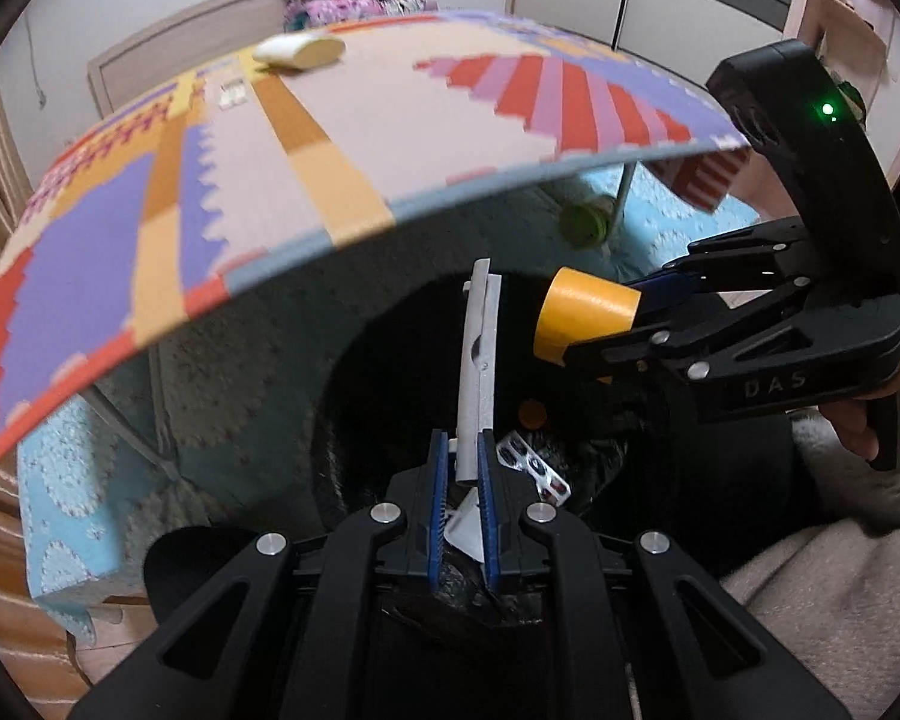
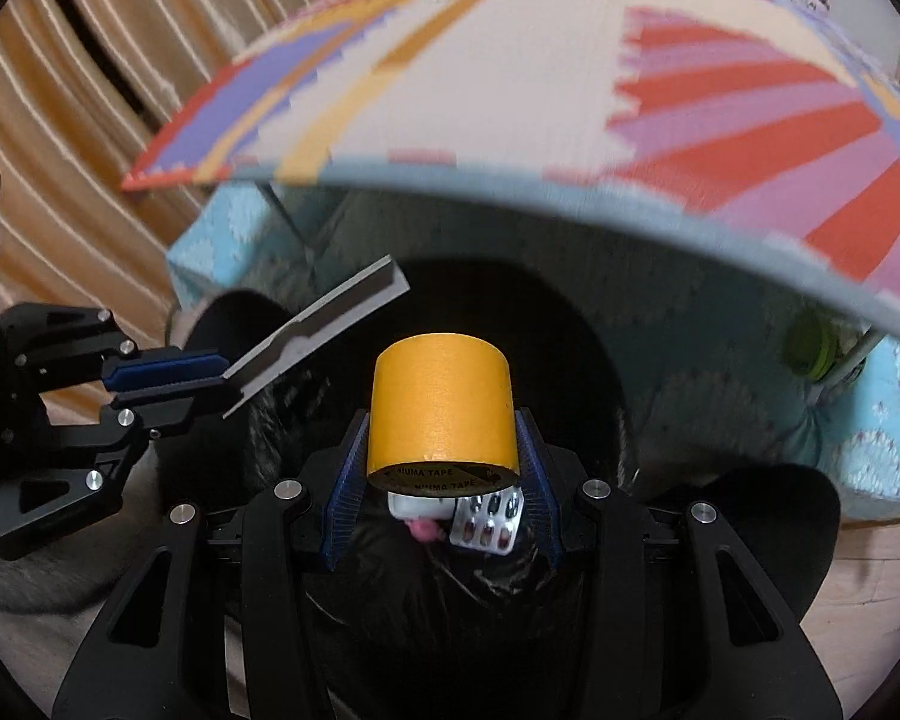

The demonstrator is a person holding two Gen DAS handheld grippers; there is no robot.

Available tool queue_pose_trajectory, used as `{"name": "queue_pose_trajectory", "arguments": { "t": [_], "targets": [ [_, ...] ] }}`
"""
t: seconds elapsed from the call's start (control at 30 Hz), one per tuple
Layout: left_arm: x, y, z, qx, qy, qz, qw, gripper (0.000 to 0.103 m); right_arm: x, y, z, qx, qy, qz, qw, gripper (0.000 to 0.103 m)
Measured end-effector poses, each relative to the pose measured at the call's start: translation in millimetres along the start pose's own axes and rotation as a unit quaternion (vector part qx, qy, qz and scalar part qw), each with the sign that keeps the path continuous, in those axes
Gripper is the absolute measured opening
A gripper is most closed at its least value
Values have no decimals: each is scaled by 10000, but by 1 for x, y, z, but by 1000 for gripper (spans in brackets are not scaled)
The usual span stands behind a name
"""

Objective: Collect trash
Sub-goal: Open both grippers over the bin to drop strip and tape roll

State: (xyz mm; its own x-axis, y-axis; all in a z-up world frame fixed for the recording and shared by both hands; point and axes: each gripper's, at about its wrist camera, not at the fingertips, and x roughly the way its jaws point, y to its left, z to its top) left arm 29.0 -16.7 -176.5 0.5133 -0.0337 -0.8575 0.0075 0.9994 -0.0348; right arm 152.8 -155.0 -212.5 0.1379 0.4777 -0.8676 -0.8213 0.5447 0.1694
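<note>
Left gripper (image 1: 463, 468) jaws clamp a flat grey strip (image 1: 477, 360), which juts forward over a black trash bag (image 1: 390, 396) on the floor. Right gripper (image 2: 441, 450) jaws pinch a roll of orange tape (image 2: 442, 411) by its sides, also above the bag's mouth. Inside the bag: a silver blister pack (image 2: 487, 519), a white piece, something pink. Behind and above, a desk (image 1: 390, 120) with a bright patterned cover; a pale oval object (image 1: 299, 51) rests near its far edge. Blue carpet (image 1: 72, 480) under the desk.
</note>
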Motion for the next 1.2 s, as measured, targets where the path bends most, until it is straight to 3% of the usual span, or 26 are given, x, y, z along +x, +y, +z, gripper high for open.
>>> {"name": "queue_pose_trajectory", "arguments": {
  "t": [0.33,0.67,1.2],
  "targets": [
    [57,-4,-20,65,863,-133,9962,10,49,-3,-15,-89,789,-107,9968,46],
    [93,-1,-29,-66,1308,-243,9911,10,77,-1,-22,-265,1207,-201,9921,46],
    [96,0,-27,-127,1325,-293,9907,12,82,3,-21,-349,1258,-266,9911,47]
  ]
}}
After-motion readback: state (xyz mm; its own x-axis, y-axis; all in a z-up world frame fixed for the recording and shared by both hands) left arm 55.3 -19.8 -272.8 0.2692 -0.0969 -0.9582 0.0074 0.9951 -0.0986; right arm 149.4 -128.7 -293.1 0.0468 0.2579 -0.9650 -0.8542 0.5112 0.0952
